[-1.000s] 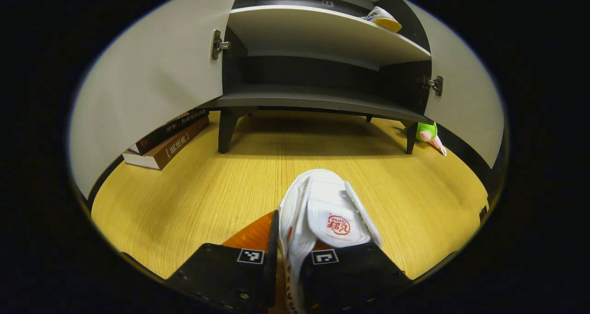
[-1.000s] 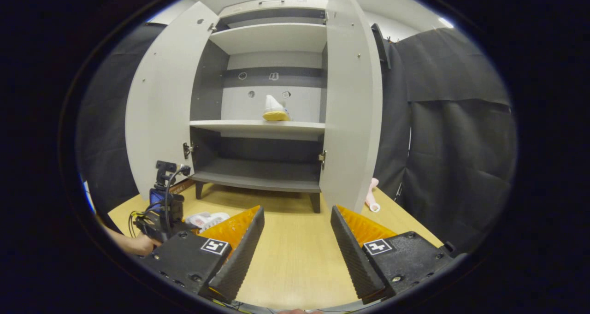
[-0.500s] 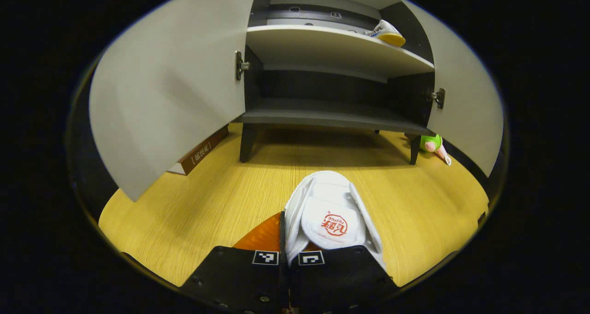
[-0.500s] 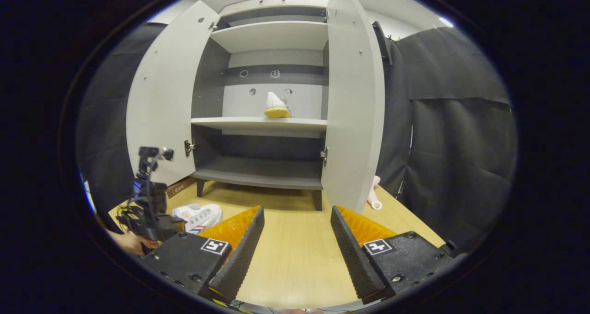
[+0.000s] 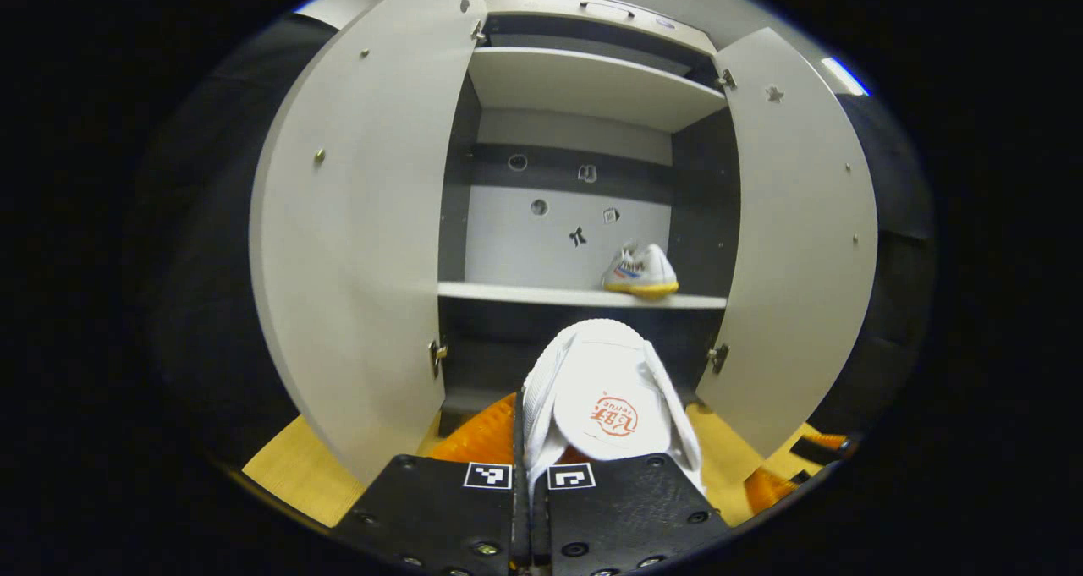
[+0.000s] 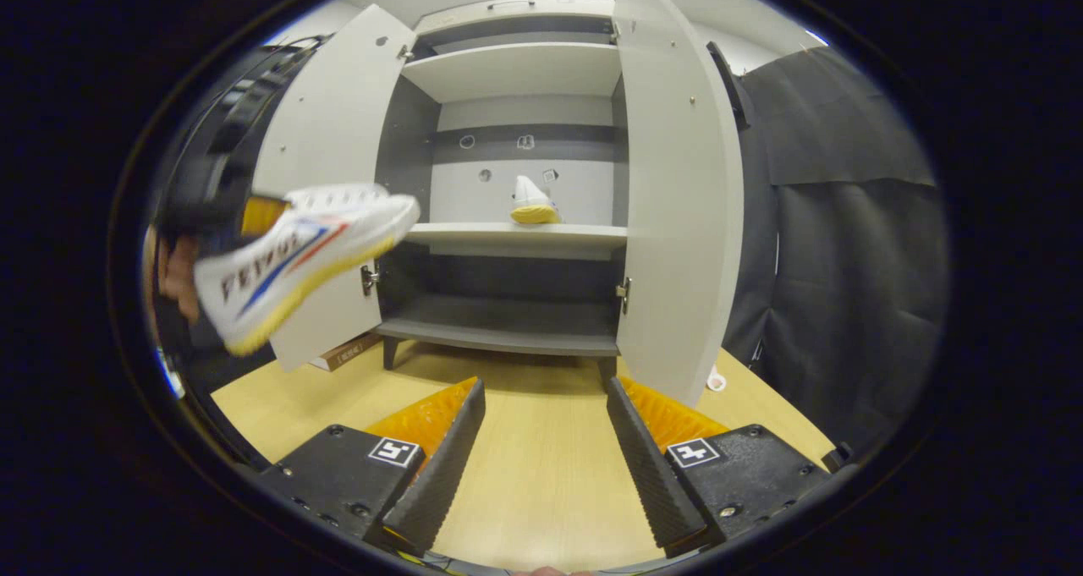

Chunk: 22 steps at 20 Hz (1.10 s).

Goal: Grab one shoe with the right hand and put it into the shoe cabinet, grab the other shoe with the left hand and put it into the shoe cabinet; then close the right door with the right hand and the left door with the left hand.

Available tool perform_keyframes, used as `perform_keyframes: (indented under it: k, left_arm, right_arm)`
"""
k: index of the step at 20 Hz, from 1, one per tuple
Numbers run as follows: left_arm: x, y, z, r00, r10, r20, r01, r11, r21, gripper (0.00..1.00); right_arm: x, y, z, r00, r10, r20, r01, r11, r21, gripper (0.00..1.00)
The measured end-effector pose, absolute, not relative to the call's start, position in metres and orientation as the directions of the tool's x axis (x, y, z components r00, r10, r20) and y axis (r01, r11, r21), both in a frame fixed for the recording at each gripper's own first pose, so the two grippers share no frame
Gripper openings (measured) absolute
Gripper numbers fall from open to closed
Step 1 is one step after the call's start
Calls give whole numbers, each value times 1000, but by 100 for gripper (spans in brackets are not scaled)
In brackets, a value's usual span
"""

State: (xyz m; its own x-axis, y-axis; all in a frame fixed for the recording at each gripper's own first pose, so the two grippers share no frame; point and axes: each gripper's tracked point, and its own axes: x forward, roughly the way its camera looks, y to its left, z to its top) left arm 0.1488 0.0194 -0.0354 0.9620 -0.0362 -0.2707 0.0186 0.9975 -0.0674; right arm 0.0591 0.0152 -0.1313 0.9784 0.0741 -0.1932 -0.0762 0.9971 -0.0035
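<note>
Gripping the second shoe (image 5: 605, 394) tight by its heel end, toe forward, the left gripper (image 5: 531, 508) faces the shoe cabinet (image 5: 584, 221); its middle shelf (image 5: 525, 293) lies at twelve o'clock, the first shoe (image 5: 640, 271) resting at one o'clock. The right gripper (image 6: 541, 449) hangs wide open, empty, over the surface (image 6: 541, 474).

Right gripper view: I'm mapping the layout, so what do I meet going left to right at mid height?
Held shoe → left door → shoe on the shelf → right door → black cloth.
</note>
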Motion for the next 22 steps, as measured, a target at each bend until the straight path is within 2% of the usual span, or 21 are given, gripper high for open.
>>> perform_keyframes:
  k: [4,6,9,12,22]
  left_arm:
    - [222,14,24,966,-28,-255,13,998,-59,1]
    - [261,14,26,953,-28,-301,13,999,-53,1]
    - [318,17,9,915,-20,-403,-7,998,-65,1]
    - [362,32,-16,870,44,-491,-56,998,-11,1]
    - [455,54,-72,766,150,-625,-146,988,58,1]
  right_arm:
    - [59,13,-123,982,75,-173,-76,997,-1,92]
    - [57,10,-120,984,68,-166,-70,998,-5,92]
    - [56,3,-118,986,50,-158,-52,999,-9,92]
    - [56,-6,-120,986,27,-164,-29,1000,-10,92]
    - [64,-34,-131,979,-58,-197,54,998,-25,92]
